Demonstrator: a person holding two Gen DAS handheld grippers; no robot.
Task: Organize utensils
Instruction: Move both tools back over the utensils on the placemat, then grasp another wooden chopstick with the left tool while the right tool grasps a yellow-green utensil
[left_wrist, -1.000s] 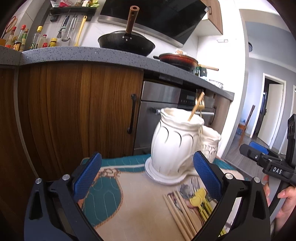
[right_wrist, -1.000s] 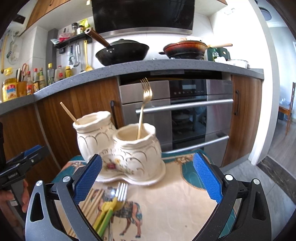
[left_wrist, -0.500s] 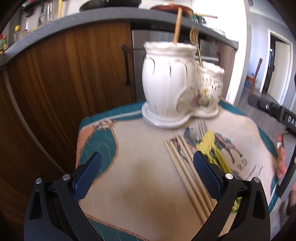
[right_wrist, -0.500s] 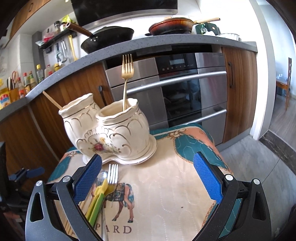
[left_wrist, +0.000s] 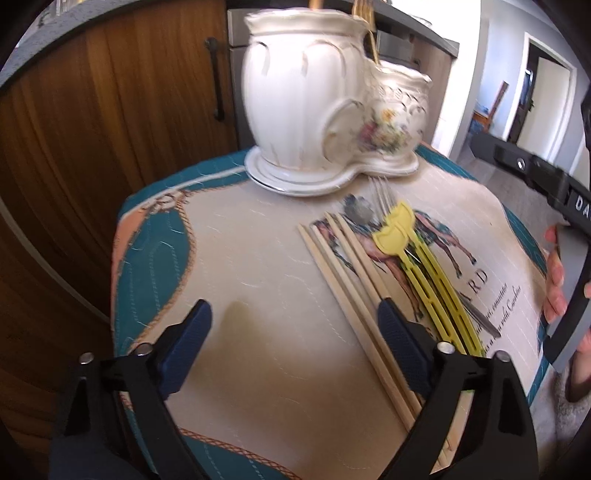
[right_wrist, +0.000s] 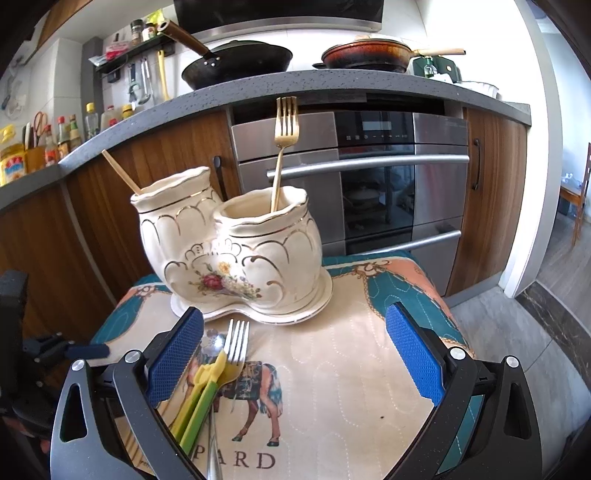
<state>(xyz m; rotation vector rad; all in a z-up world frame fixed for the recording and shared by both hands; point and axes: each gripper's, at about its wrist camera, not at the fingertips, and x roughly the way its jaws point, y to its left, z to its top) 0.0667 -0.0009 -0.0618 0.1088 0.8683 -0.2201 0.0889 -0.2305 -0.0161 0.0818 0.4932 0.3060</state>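
The left tool (left_wrist: 291, 354) is dipping toward the surface (left_wrist: 258, 280), jaws spread and empty, now nearing the chopsticks (left_wrist: 351, 288) at its 2 o'clock. The right tool (right_wrist: 293, 354) is hovering wide and empty before the holder (right_wrist: 236, 254), fork (right_wrist: 234, 341) at 10 o'clock.

Daylight floods both views, strongest from the right, where the white wall (right_wrist: 532, 110) and the doorway (left_wrist: 546, 96) wash out. In the left wrist view the ceramic holder (left_wrist: 332, 110) is smeared, probably by motion blur, while the cloth (left_wrist: 258, 295) nearer the lens is sharper. The right wrist view is crisp, with glare on the oven front (right_wrist: 369, 177). Fisheye bending curves the countertop (right_wrist: 258, 96), and black vignetting fills the corners.
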